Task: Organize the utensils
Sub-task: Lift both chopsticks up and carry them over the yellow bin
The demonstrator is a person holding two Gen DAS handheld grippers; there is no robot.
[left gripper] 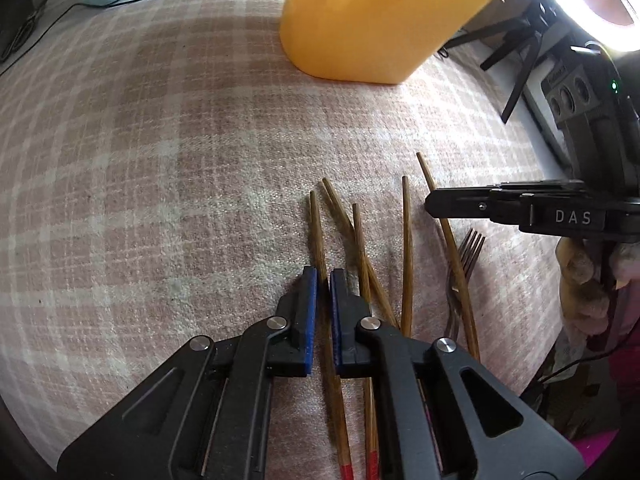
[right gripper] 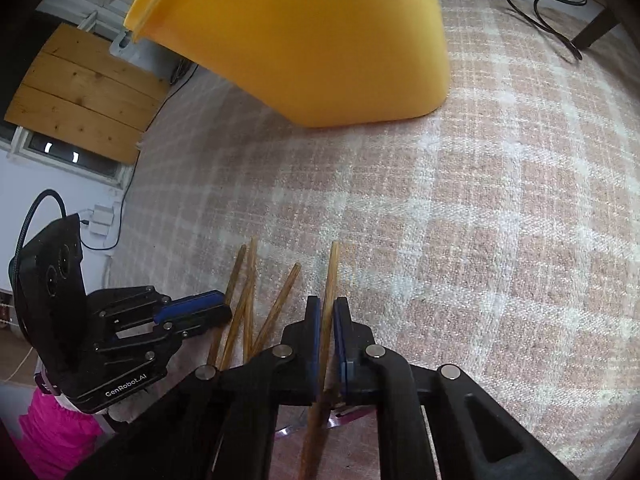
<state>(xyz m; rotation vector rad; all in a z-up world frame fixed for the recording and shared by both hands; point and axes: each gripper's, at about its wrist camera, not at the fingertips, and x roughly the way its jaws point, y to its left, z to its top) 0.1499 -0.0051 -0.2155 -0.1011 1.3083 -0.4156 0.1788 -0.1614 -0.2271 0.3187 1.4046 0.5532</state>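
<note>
Cup [left gripper: 360, 24] top cut off in both views; fork [left gripper: 466, 264] half hidden under a chopstick. Left gripper [left gripper: 323, 276] pinched on the leftmost chopstick [left gripper: 318, 232], right gripper [right gripper: 327, 308] pinched on another chopstick [right gripper: 331, 276]. The rest lie loose on the cloth [left gripper: 160, 160] between them.

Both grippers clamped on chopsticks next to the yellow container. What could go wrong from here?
1. The left gripper holds one chopstick in a crossed pile; lifting may drag neighbours.
2. The right gripper holds its chopstick beside the fork, which it could nudge.
3. Long sticks may strike the yellow container.
</note>
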